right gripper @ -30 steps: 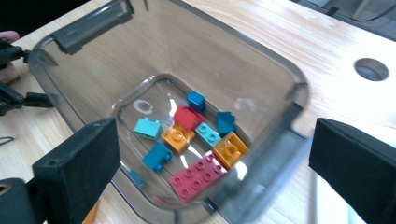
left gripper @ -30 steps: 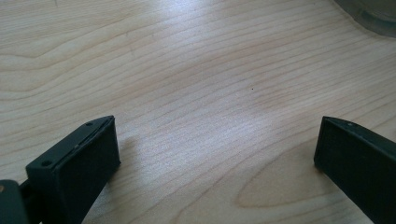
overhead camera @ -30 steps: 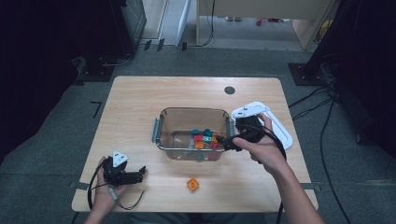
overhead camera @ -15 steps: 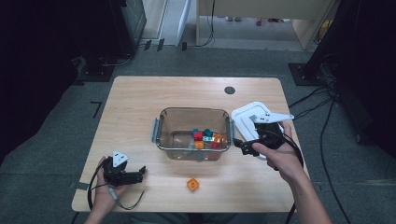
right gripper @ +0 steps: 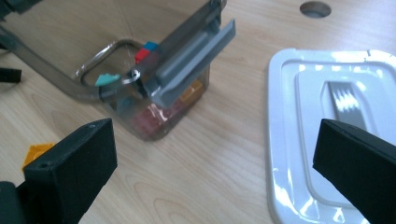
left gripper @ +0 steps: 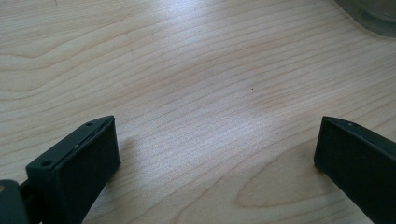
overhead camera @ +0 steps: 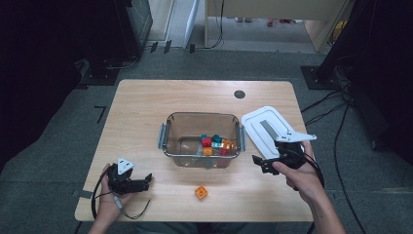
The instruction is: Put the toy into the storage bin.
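Note:
A clear brown container [overhead camera: 170, 127] with grey side latches sits mid-table, and several coloured bricks [overhead camera: 217, 144] lie in its right half. To its right a white lid [overhead camera: 265, 127] lies flat. In front of the container a single orange brick [overhead camera: 200, 191] rests on the wood. My right gripper [overhead camera: 260, 165] hovers open and empty by the lid's near corner, right of the container. From the right gripper view the latch [right gripper: 194, 56], lid [right gripper: 322, 140] and orange brick [right gripper: 37, 154] show beyond my open right gripper [right gripper: 215, 158]. My left gripper [overhead camera: 147, 181] sits open at the front left, with bare wood between the jaws of my left gripper [left gripper: 217, 154].
A dark round cable hole [overhead camera: 239, 94] marks the table's far right. Cables trail from both grippers over the front edge. The wooden table [overhead camera: 141, 112] has bare surface left of and behind the container. Dark equipment and floor cables surround the table.
My right gripper has pulled back from the container's right end, to the right and nearer the front edge, with nothing in it. The left gripper has stayed put.

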